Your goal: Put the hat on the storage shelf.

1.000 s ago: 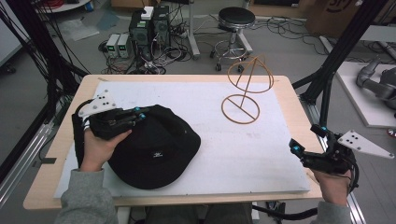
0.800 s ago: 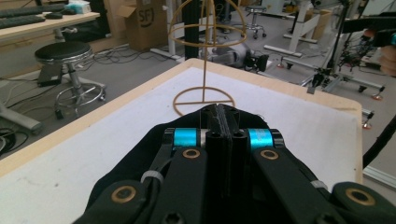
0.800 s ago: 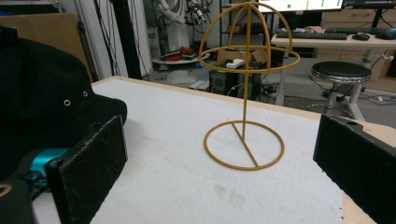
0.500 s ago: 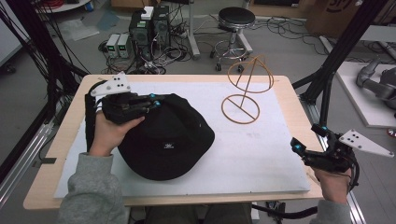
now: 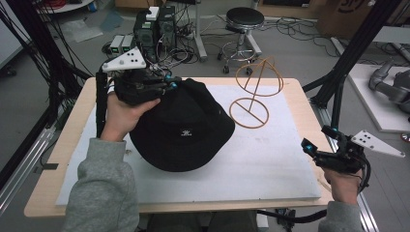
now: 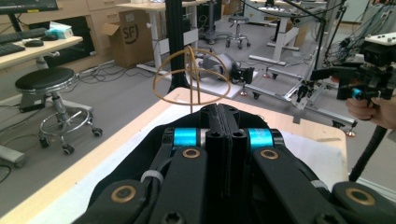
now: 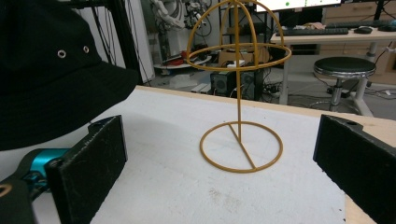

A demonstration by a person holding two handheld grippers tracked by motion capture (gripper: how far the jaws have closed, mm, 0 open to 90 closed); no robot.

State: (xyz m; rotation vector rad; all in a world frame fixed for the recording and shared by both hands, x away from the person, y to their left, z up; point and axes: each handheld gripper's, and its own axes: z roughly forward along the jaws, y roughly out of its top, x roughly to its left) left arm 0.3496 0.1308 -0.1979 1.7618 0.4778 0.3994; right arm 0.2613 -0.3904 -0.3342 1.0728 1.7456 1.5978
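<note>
A wooden table (image 5: 309, 104) carries a white foam-like sheet (image 5: 270, 164) over most of its top, faintly scuffed near the middle. Around it the room shows a grey floor, a round black stool (image 5: 245, 17) beyond the far edge, computer boxes (image 5: 153, 26) with tangled cables, black frame posts (image 5: 355, 53) at the right and cardboard cartons farther back. A black bucket hat (image 5: 186, 125) with a small white logo on its crown and 2 metal eyelets sits toward the far left corner, its brim spread over the sheet. The left hand-held gripper (image 5: 167, 86) is at the hat's far-left brim, its jaws pressed together on the fabric. A gold wire hat stand (image 5: 256, 94) stands upright near the far edge, just beside the hat. The right hand-held gripper (image 5: 316, 140) hovers at the right edge with jaws spread wide, holding nothing.
</note>
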